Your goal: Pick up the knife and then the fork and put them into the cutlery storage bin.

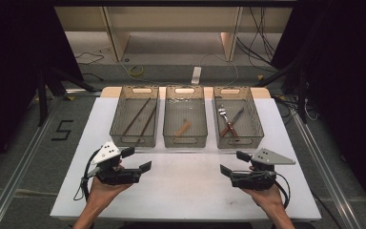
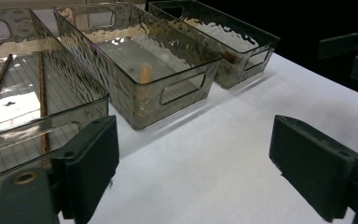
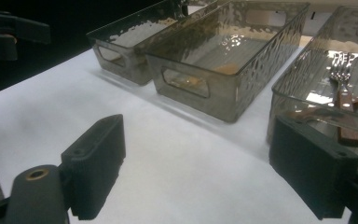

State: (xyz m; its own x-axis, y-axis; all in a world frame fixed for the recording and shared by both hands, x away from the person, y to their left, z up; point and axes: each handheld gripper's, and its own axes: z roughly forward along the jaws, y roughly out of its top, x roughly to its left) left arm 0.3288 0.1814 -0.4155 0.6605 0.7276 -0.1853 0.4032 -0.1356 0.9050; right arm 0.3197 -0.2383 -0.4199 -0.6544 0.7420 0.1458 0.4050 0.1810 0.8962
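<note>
Both grippers empty over the table

With jaws spread wide, left gripper (image 1: 138,159) and right gripper (image 1: 232,163) hover above the white table (image 1: 186,186), short of the middle bin (image 1: 185,116). Chopsticks (image 1: 140,117) lie in the bin left of it; fork (image 1: 225,117) and knife (image 1: 233,121) right.

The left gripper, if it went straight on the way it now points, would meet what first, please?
Probably the middle bin. The left gripper is open over bare white table, and that bin's near corner lies ahead, though depth is unclear.
</note>
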